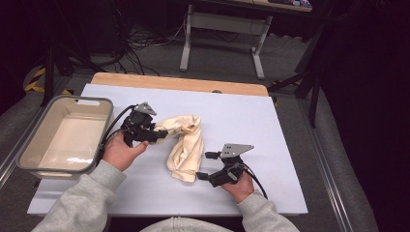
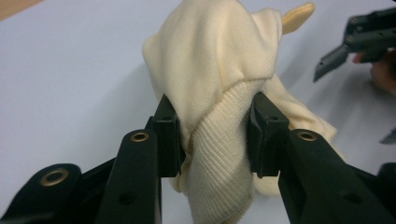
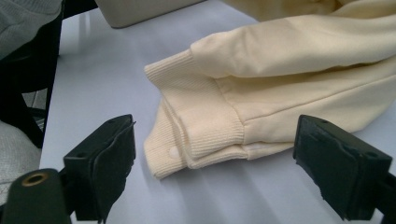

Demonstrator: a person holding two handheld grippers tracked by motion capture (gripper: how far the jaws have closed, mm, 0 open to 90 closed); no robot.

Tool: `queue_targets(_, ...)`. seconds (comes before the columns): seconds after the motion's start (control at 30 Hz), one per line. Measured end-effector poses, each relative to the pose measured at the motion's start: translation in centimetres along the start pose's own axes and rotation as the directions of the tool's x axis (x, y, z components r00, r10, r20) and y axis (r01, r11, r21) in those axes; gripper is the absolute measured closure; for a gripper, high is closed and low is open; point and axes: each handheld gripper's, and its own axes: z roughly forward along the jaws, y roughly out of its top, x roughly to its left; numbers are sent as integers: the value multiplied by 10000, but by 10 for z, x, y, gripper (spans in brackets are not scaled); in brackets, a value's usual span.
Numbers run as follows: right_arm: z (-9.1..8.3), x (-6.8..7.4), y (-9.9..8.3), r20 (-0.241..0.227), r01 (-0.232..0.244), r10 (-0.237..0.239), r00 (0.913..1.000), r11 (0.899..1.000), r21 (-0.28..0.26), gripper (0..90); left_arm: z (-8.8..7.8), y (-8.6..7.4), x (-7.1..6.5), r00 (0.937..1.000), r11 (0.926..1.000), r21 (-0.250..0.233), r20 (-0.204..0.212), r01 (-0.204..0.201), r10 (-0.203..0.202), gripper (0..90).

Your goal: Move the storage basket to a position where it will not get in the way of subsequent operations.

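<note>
One end of the cream garment (image 1: 185,145) is pinched and lifted by the left gripper (image 2: 212,135); the right gripper (image 3: 219,163), jaws spread, should next close on the ribbed cuff (image 3: 196,126)

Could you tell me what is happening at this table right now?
A person is working a cream sweatshirt on a white table with a handheld gripper in each hand. The left gripper is clamped on a bunched, ribbed part of the garment and holds it up off the table. The right gripper is open, its jaws standing apart on either side of a ribbed cuff that lies flat on the table, not gripped. A grey bin sits at the left.
</note>
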Motion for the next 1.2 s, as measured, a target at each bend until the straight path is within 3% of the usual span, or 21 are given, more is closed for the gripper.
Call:
queue_targets(0.07,0,0,0,35,17,-18,10000,10000,7,128,4,2,9,9999,9999,-86,-125,89,-90,616)
queue_targets(0.17,-1,0,0,89,73,-73,9999,10000,-9,123,15,3,21,9992,9991,-177,83,388,-386,612)
queue_targets(0.27,-2,1,1,188,162,-160,9997,9998,-81,112,28,3,29,9987,9991,-62,-297,411,-413,609)
queue_targets(0.37,-3,0,1,254,147,-143,9996,9998,-146,103,36,3,37,9973,9980,-158,-397,615,-621,606)
queue_targets(0.5,-3,-1,0,260,153,-150,9995,9998,-120,98,44,3,46,9936,9952,-273,-600,938,-953,589)
queue_targets(0.6,-3,0,0,277,194,-191,9994,9998,-81,95,47,1,54,9875,9886,-455,-591,1438,-1464,548)
queue_targets(0.67,-3,0,0,268,208,-206,9994,9997,-95,92,46,-1,58,9837,9850,-556,-658,1636,-1671,493)
queue_targets(0.8,-2,0,0,165,216,-214,9996,9997,-100,86,40,-2,61,9785,9839,-676,-1132,1655,-1724,409)
queue_targets(1.0,-3,1,0,201,243,-240,9995,9996,-162,77,23,-5,54,9711,9827,-980,-1657,1571,-1718,279)
queue_targets(1.17,-7,0,2,405,264,-245,9989,9986,-459,57,2,-13,44,9710,9797,-1385,-1706,1449,-1677,182)
queue_targets(1.2,-8,0,3,393,234,-212,9990,9981,-575,50,-1,-15,41,9724,9783,-1416,-1565,1512,-1730,168)
